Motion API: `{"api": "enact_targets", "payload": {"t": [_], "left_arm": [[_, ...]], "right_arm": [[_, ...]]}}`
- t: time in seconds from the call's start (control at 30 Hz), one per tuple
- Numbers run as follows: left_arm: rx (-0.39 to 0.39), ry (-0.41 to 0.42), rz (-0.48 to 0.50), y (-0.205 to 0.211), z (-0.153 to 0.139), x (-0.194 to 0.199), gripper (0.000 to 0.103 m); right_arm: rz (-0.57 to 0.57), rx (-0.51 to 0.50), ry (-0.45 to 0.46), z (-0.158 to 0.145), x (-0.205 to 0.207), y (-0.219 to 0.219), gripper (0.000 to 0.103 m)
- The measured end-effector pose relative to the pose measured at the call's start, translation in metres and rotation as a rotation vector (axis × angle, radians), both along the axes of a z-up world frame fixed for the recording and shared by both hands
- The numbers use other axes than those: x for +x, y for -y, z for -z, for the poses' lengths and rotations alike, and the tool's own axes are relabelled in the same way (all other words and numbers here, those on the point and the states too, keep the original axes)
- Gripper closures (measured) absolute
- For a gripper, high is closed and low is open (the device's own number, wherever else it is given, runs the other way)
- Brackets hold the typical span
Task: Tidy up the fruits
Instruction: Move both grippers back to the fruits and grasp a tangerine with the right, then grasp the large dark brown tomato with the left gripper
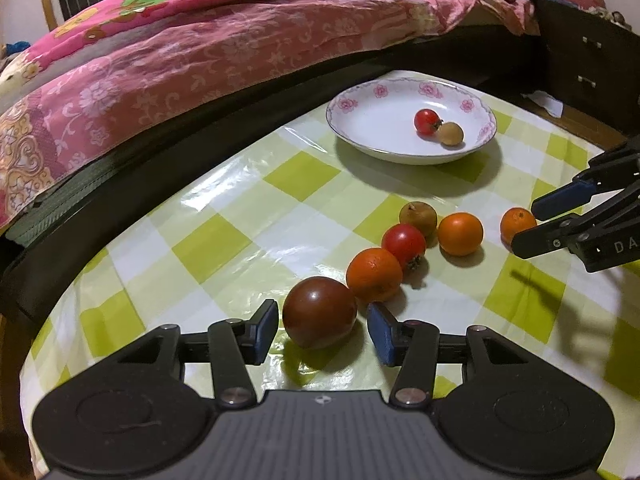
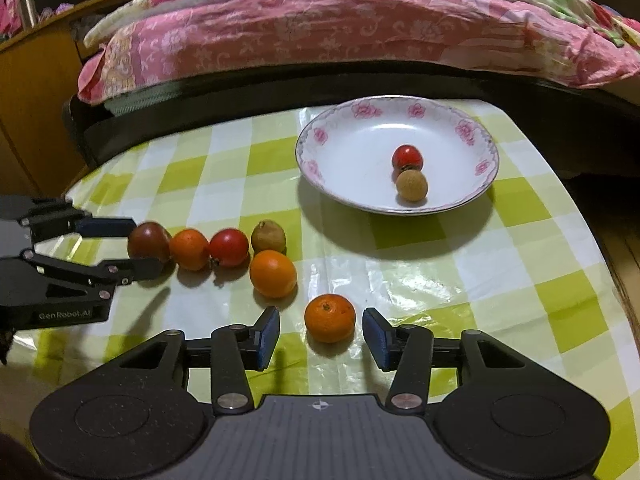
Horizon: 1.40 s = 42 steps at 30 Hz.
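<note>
A white floral plate holds a small red tomato and a tan longan. On the checked cloth lie a dark brown-red tomato, an orange, a red tomato, a brown longan, a second orange and a third orange. My left gripper is open around the dark tomato. My right gripper is open around the third orange.
A bed with a pink floral quilt and a dark frame runs along the table's far edge. A dark drawer cabinet stands at the back right. A wooden cabinet stands at the left.
</note>
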<state>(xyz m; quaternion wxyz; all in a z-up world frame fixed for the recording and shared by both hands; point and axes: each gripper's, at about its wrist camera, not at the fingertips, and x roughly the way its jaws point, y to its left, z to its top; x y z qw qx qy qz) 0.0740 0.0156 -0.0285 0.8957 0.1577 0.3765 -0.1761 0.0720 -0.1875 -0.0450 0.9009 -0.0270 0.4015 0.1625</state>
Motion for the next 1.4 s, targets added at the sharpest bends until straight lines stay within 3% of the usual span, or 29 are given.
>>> {"api": "enact_targets", "payload": {"t": [0.5, 0.7, 1.4], "left_arm": [[-0.021, -0.029, -0.016, -0.002, 0.009, 0.009, 0.046], [0.005, -0.012, -0.013, 0.001, 0.009, 0.006, 0.050], [-0.054, -0.060, -0.042, -0.009, 0.002, -0.002, 0.055]], "right_arm": [[-0.012, -0.024, 0.012, 0.008, 0.011, 0.003, 0.062], [-0.043, -0.074, 0.033, 0.010, 0.008, -0.006, 0.076], [-0.054, -0.104, 0.033, 0.006, 0.003, -0.011, 0.078]]}}
